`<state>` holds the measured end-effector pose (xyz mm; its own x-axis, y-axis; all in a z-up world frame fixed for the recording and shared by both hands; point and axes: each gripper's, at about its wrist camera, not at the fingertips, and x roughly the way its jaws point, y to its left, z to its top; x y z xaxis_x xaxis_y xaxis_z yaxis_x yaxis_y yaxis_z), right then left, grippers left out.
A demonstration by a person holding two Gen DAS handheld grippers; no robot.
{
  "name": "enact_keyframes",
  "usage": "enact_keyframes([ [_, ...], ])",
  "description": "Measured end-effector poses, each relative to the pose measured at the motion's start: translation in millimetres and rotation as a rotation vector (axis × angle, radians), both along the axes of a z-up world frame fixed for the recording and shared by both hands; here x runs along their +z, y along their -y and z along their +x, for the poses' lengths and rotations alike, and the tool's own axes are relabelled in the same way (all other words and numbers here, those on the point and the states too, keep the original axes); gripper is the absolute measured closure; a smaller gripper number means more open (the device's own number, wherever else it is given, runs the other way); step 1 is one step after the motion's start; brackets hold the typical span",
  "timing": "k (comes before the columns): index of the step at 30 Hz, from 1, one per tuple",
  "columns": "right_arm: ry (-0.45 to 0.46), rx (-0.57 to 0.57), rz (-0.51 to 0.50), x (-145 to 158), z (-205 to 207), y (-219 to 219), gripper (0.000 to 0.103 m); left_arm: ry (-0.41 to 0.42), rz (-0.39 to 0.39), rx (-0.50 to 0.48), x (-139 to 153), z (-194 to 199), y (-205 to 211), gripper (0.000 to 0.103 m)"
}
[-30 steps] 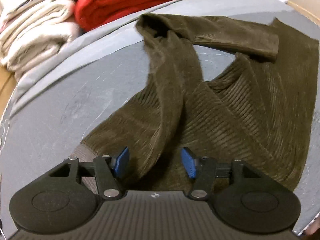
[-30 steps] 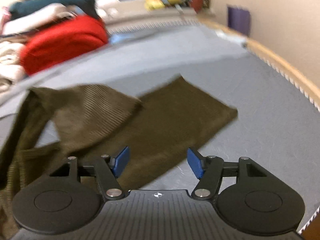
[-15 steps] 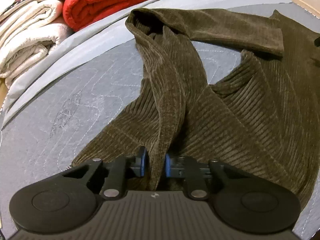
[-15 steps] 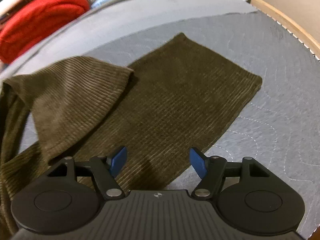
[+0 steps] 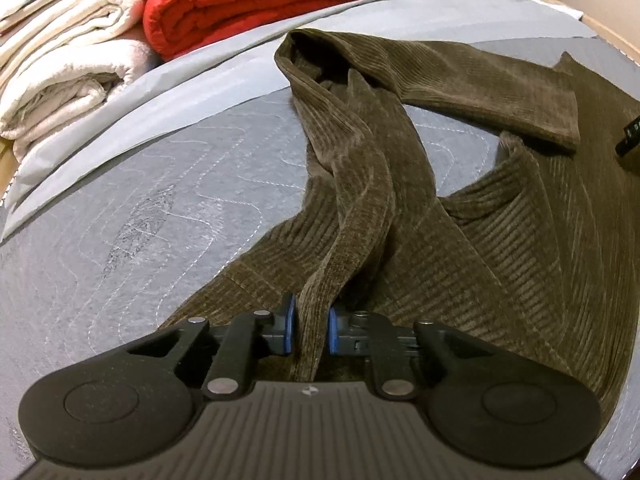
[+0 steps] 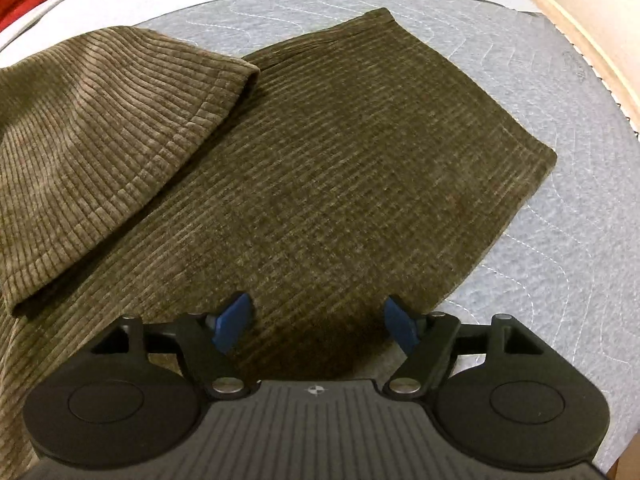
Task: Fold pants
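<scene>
Your left gripper (image 5: 311, 328) has its blue fingers (image 5: 289, 325) pressed on a raised fold of the olive corduroy pants (image 5: 460, 240), which lie crumpled on the grey quilted pad (image 5: 120, 220). Your right gripper (image 6: 318, 322) hangs over the flat leg of the pants (image 6: 340, 168), near its edge; its fingers (image 6: 232, 322) have just been opening and stand wide, with only the flat cloth below them.
</scene>
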<state>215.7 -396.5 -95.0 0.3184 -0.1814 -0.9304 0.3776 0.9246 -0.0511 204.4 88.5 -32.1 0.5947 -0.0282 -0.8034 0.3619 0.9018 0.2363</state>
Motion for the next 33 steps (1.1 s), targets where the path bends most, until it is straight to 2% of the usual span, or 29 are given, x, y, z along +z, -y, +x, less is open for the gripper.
enact_keyframes([
  [11, -0.017, -0.013, -0.02, -3.7, 4.3, -2.0, 0.024, 0.006, -0.022, 0.008, 3.9, 4.6, -5.9, 0.086],
  [15, -0.016, -0.012, -0.016, 0.7, 0.1, -1.8, 0.025, 0.039, -0.035, 0.035, 8.9, 11.6, -14.7, 0.088],
  [19, 0.005, -0.027, -0.032, 9.9, -3.3, 3.8, 0.03, 0.124, -0.087, 0.168, 20.4, 34.4, -47.1, 0.089],
  [23, 0.07, -0.049, -0.023, 24.7, -11.5, 16.6, 0.032, 0.267, -0.111, 0.346, 33.2, 60.6, -85.2, 0.089],
  [25, 0.106, -0.057, -0.014, 31.7, -17.7, 24.3, 0.033, 0.302, -0.149, 0.437, 35.2, 71.0, -104.5, 0.078],
  [26, 0.119, -0.061, -0.009, 34.1, -21.2, 27.6, 0.033, 0.298, -0.156, 0.48, 35.1, 73.4, -112.4, 0.066],
  [27, 0.131, -0.066, -0.004, 36.3, -24.6, 31.8, 0.033, 0.286, -0.171, 0.504, 36.2, 72.2, -118.2, 0.064],
  [29, 0.152, -0.087, 0.009, 38.7, -32.5, 41.9, 0.034, 0.264, -0.217, 0.508, 41.6, 64.0, -122.7, 0.061],
  [30, 0.161, -0.1, 0.017, 39.1, -36.9, 46.5, 0.035, 0.262, -0.225, 0.505, 44.9, 57.7, -123.0, 0.055],
  [33, 0.17, -0.161, 0.043, 35.9, -46.3, 68.8, 0.037, 0.27, -0.202, 0.503, 53.0, 38.7, -129.4, 0.044],
])
